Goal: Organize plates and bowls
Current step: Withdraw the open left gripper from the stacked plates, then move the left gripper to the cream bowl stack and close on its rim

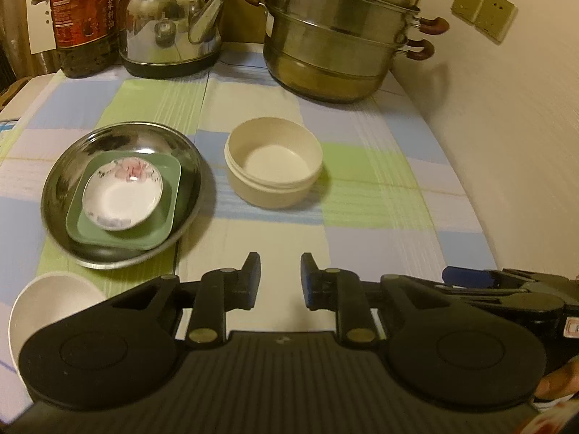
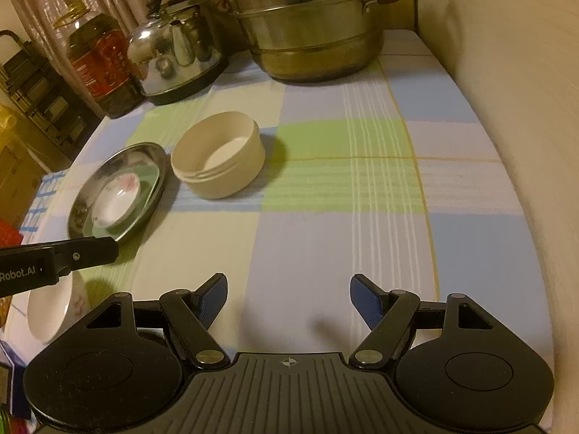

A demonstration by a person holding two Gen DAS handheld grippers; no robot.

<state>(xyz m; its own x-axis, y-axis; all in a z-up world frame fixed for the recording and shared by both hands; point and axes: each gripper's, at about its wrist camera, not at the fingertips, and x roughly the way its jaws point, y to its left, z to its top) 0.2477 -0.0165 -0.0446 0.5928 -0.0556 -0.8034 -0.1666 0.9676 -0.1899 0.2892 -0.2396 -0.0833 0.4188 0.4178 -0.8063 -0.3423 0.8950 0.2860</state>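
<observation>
Directly ahead of the empty left claw [image 1: 280,280] sits the cream bowl [image 1: 273,161].

White ceramic bowl [image 1: 47,300] half behind gripper body, left wrist view; stacked steel steamer pot [image 2: 307,18] top cropped; oil bottle label [image 1: 83,11] unreadable.

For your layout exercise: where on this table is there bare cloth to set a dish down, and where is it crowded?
Free: the cloth between the cream bowl and the wall, and the near strip ahead of the right gripper. Crowded: the back edge, with oil bottle, kettle and steamer, and the left side, with steel plate and white bowl.
</observation>
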